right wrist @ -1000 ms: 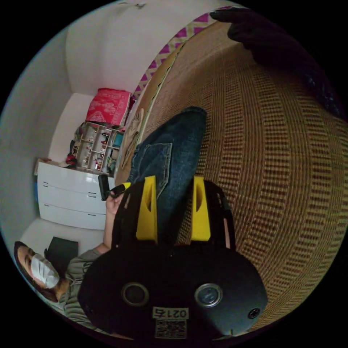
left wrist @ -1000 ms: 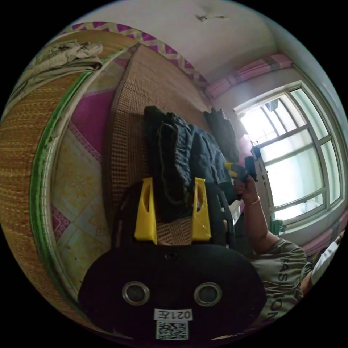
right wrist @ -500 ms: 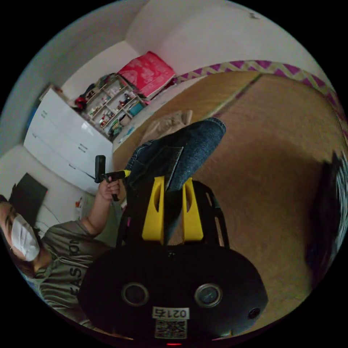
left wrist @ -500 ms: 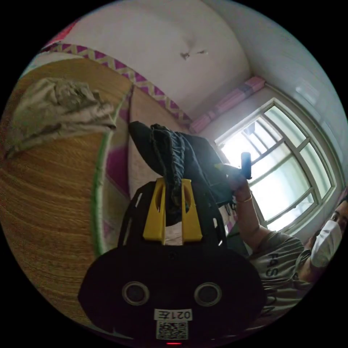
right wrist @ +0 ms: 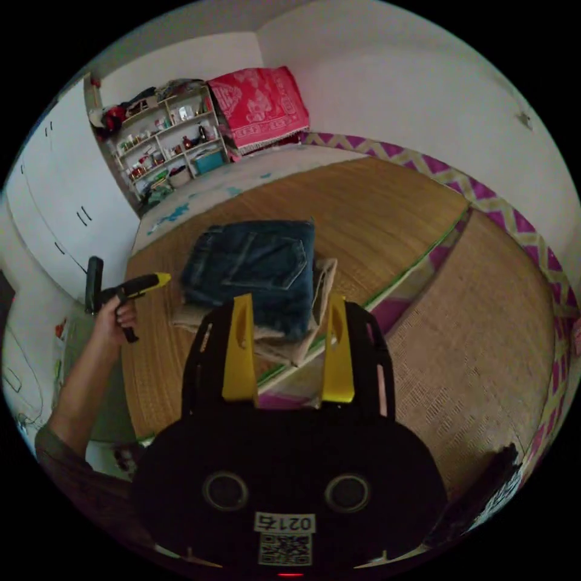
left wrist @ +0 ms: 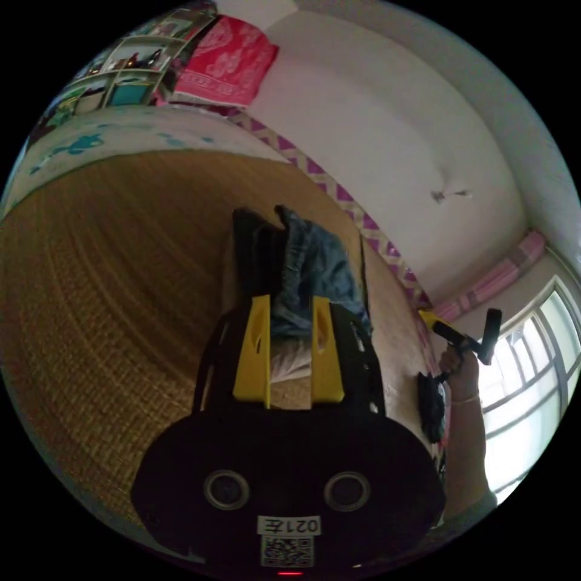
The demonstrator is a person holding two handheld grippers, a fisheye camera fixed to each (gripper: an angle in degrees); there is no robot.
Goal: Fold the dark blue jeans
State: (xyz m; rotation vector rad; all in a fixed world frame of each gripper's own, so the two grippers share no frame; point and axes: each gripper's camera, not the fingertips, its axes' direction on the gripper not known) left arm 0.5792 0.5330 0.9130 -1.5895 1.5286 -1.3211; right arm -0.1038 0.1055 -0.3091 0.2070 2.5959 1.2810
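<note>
The dark blue jeans (right wrist: 254, 266) lie folded, back pocket up, on top of a folded beige garment (right wrist: 302, 348) on the woven mat. My right gripper (right wrist: 290, 299) hovers just in front of the pile, open, with nothing between its jaws. My left gripper (right wrist: 145, 282), held in a hand, sits off the left edge of the jeans without touching them. In the left gripper view the jeans (left wrist: 308, 266) lie beyond my open left gripper (left wrist: 290, 301), with beige cloth under them. The right gripper (left wrist: 433, 319) is held up at the right.
The woven straw mat (right wrist: 387, 206) covers the bed, with a green-edged seam beside the pile. A black garment (right wrist: 484, 490) lies at the mat's far corner. White drawers (right wrist: 54, 218), a shelf unit (right wrist: 169, 151) and a red cloth (right wrist: 260, 106) stand beyond. A window (left wrist: 532, 369) is at the right.
Both grippers were shut on the jeans and carrying them. Now the jeans rest on the beige garment, both grippers have opened and drawn back.
</note>
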